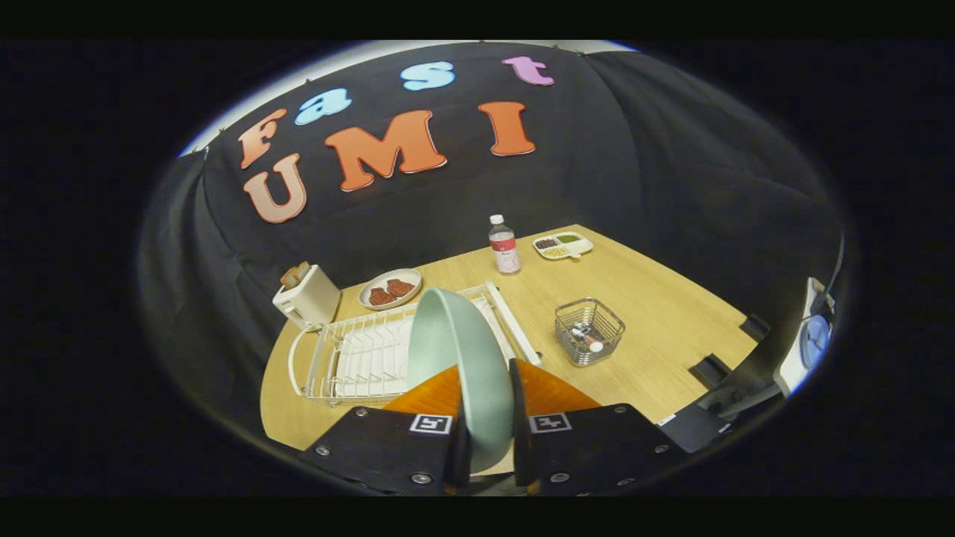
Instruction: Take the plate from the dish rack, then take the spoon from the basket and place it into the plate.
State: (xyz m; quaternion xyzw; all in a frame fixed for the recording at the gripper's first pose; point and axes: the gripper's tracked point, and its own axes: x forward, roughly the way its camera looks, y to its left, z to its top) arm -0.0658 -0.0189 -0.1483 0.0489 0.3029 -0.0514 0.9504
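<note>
Plate point(455, 350) is up on edge between the two fingers of the claw point(489, 447), pale green, its rim pinched low down and the rest of the disc rising ahead of the fingers, in front of the white wire dish rack point(351, 358). Both fingers are closed against the rim, one on each face, so the claw is clamped on it with only the plate's thickness between them. Whether the lower edge is clear of the rack's wires I cannot tell from here.

Handling call: this looks stiff and smooth, probably glazed or hard plastic, so slippery under the pads and ready to pivot about the pinch point, since most of its weight stands above the grip. A rim hold is the only hold on offer; keeping it deep and the plate near vertical should stop it swinging. If it is ceramic, it would chip on a knock against the rack or the tabletop point(656, 313), so setting it down wants a gentle tilt.

Off beyond the right finger sits the wire basket point(589, 330) with the spoon point(582, 337) inside, its handle just visible. That one looks thin, light and slick; I'd take it across the handle.
</note>
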